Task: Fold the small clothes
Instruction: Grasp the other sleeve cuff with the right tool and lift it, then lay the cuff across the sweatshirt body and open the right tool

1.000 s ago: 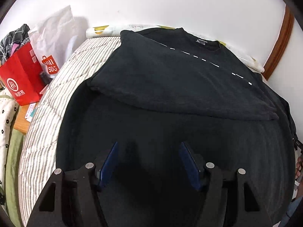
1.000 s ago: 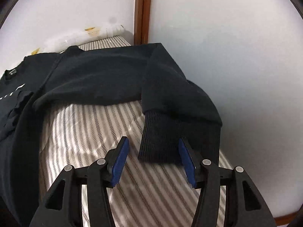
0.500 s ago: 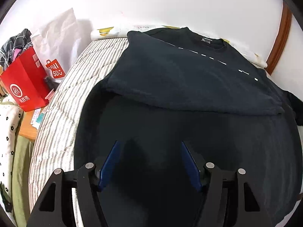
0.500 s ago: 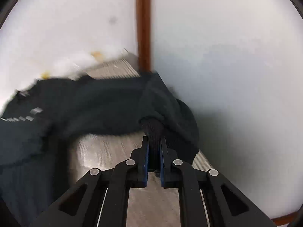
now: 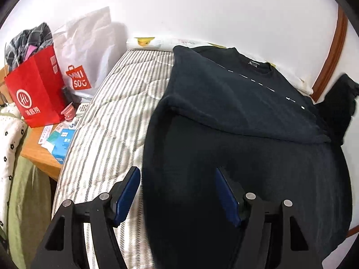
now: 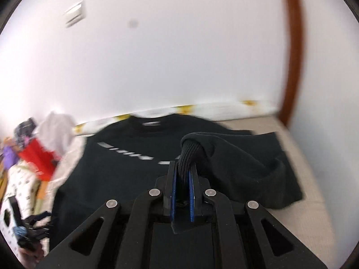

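- A black long-sleeved sweatshirt (image 5: 235, 103) with a broken white line printed across its chest is spread over a mattress covered in grey-and-white striped fabric (image 5: 116, 121), its neckline towards the white wall.
- In the left wrist view, one side of the sweatshirt is seen folded inward over the body, forming a straight raised edge across the garment.
- The left gripper (image 5: 178, 192) is held above the lower part of the sweatshirt with its blue-padded jaws standing well apart; nothing is pinched between them, and only dark fabric and the mattress edge are seen below.
- The right gripper (image 6: 182, 179) is seen with its jaws nearly together, clamped on the ribbed black cuff (image 6: 188, 154) of the sweatshirt's sleeve.
- The sleeve (image 6: 237, 163) is lifted off the mattress and drapes from the cuff back down to the shoulder area, over the right part of the garment.
- The lifted sleeve (image 5: 338, 103) is also visible at the right edge of the left wrist view, raised in front of the wall.
- The right wrist view is blurred, so fine detail of the print cannot be read there.
- A red paper bag with a white round logo (image 5: 36, 89) and a white plastic bag with a red shopping-bag emblem (image 5: 87, 51) stand beside the mattress on a wooden surface (image 5: 38, 152).
- A brown wooden frame strip (image 6: 291, 51) runs up the wall at the far corner.
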The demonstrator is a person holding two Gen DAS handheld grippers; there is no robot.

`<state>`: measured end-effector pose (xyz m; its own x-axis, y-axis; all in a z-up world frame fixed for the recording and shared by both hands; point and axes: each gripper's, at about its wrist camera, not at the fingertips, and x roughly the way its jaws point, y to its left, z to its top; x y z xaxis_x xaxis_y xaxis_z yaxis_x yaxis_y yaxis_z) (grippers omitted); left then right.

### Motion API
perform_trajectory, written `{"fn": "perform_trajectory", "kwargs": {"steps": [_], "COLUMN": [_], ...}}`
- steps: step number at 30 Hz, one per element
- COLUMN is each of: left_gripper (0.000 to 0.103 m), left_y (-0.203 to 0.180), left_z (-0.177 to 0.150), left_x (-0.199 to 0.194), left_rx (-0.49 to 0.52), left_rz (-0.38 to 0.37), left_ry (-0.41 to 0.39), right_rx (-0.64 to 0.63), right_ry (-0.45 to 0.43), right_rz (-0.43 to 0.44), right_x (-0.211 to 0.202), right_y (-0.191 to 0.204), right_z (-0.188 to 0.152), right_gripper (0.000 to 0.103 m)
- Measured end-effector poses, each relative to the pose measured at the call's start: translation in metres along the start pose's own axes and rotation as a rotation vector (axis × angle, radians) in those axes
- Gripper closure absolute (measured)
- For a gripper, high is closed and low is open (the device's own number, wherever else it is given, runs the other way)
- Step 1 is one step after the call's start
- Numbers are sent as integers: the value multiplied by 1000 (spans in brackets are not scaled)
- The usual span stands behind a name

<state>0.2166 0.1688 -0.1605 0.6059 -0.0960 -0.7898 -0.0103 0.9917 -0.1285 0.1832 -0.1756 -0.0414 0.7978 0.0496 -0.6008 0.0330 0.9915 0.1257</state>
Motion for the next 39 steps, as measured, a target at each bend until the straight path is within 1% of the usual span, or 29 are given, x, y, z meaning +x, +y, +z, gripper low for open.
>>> {"fn": "perform_trajectory", "kwargs": {"steps": [2, 4, 6, 8, 11, 14, 16, 17, 19, 20, 21, 22, 24, 26, 30, 31, 33, 36, 38, 39], "left_gripper": [36, 36, 36, 36, 36, 36, 35, 35, 35, 35, 35, 35, 35, 37, 37, 37, 37, 39, 48, 48], "left_y": [6, 7, 10, 15, 23, 24, 20, 17, 11, 5, 2, -4, -14, -24, -46, -54, -66, -82, -91, -93], "left_z": [-3, -6, -8, -10, -10, -5, -1, 2, 6, 11, 12, 16, 24, 32, 52, 59, 65, 65, 66, 67], "left_x": [1, 6, 9, 9, 10, 9, 9, 9, 9, 10, 10, 12, 15, 18, 21, 25, 35, 52, 66, 72], "left_rx": [-16, -7, 2, -8, -37, -41, -31, -25, -10, 2, 7, 17, 30, 41, 68, 76, 81, 87, 90, 79], "left_rz": [-19, -35, -19, -24, -57, -83, -91, -96, -103, -107, -110, -113, -118, -124, -169, -186, -219, -239, -230, -228], "left_ry": [7, 20, 17, 20, 21, 13, 6, 5, 3, 2, 1, 1, 5, 9, 14, 17, 34, 64, 77, 80], "right_rx": [-43, -66, -74, -88, -101, -99, -106, -108, -116, -122, -128, -137, -149, -148, -150, -151, -141, -113, -102, -97], "right_ry": [8, 15, 34, 38, 53, 89, 116, 126, 120, 103, 92, 81, 75, 89, 111, 113, 121, 143, 151, 150], "right_rz": [62, 127, 193, 226, 256, 275, 267, 270, 263, 241, 224, 202, 163, 100, -28, -68, -118, -134, -143, -146], "right_x": [13, 29, 51, 63, 85, 105, 116, 119, 117, 112, 108, 104, 97, 94, 90, 90, 90, 94, 95, 96], "right_y": [40, 78, 109, 134, 157, 169, 171, 170, 160, 153, 145, 136, 116, 90, 40, 27, 4, -21, -31, -36], "right_z": [1, 3, 7, 7, 7, 4, 0, -1, -6, -8, -10, -12, -18, -28, -50, -57, -68, -84, -91, -95], "right_gripper": [94, 94, 94, 94, 94, 94, 88, 84, 70, 67, 60, 58, 58, 58, 58, 58, 58, 58, 58, 58]}}
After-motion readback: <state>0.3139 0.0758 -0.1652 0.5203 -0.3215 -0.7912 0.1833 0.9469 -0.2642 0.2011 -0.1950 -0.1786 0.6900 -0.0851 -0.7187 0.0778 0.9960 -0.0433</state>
